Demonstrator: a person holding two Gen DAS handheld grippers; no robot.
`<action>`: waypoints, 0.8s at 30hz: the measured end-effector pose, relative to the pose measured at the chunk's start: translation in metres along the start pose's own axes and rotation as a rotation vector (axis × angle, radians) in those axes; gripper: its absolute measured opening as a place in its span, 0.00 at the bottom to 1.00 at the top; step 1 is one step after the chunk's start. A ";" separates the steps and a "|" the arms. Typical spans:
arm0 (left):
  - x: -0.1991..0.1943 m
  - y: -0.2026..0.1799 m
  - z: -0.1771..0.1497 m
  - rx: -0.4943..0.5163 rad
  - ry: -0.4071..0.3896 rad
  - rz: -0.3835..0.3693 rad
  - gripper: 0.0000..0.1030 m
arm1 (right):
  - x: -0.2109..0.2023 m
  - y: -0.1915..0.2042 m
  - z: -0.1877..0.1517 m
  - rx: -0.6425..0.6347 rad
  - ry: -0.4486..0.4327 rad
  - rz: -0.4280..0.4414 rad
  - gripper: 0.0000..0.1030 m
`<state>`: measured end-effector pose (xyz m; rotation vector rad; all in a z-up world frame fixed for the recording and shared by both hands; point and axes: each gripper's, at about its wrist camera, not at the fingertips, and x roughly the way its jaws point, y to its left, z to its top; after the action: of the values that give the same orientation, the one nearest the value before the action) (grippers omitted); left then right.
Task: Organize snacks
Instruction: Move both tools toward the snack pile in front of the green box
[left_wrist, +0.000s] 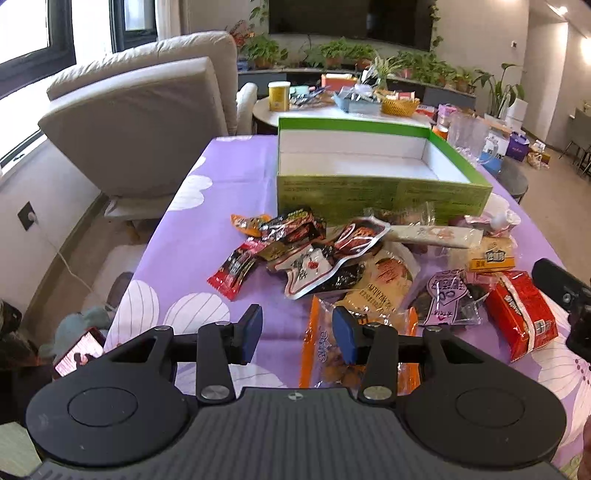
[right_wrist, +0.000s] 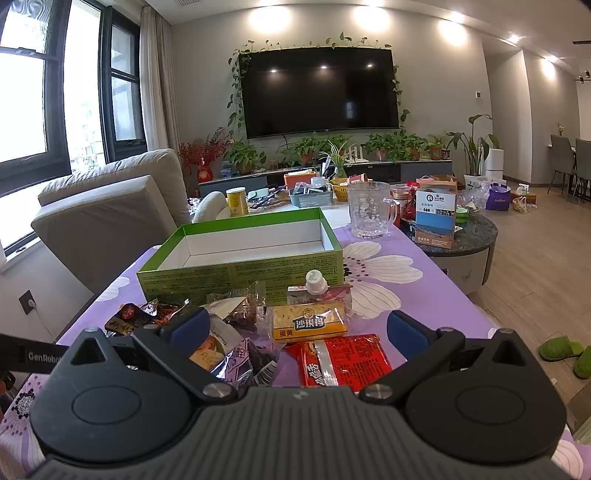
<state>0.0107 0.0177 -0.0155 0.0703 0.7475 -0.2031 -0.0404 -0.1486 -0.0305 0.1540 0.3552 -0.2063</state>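
Note:
An empty green box with a white inside (left_wrist: 354, 162) stands on the purple flowered tablecloth (left_wrist: 207, 229); it also shows in the right wrist view (right_wrist: 243, 269). A pile of snack packets (left_wrist: 332, 254) lies in front of it. My left gripper (left_wrist: 297, 332) is open and empty, hovering over an orange-edged clear packet (left_wrist: 317, 350). My right gripper (right_wrist: 297, 328) is open wide and empty above a red packet (right_wrist: 343, 362) and a yellow packet (right_wrist: 308, 323). The red packet also shows in the left wrist view (left_wrist: 521, 314), as does part of the right gripper at the right edge.
A clear glass mug (right_wrist: 369, 214) stands behind the box. A round dark side table (right_wrist: 461, 236) with a carton is to the right. A beige sofa (left_wrist: 140, 122) is to the left. A cluttered white table (left_wrist: 332, 103) lies beyond.

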 end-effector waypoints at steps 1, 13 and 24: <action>-0.001 0.000 0.000 0.001 -0.006 -0.007 0.39 | 0.000 0.000 0.000 -0.002 -0.001 0.000 0.57; -0.003 -0.001 0.002 0.014 -0.010 -0.029 0.38 | 0.000 0.003 -0.002 -0.033 -0.007 0.006 0.57; 0.004 0.000 -0.003 0.009 0.029 -0.020 0.38 | 0.000 0.003 -0.004 -0.038 -0.004 0.005 0.57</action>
<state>0.0116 0.0177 -0.0208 0.0747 0.7764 -0.2249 -0.0407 -0.1449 -0.0338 0.1172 0.3549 -0.1949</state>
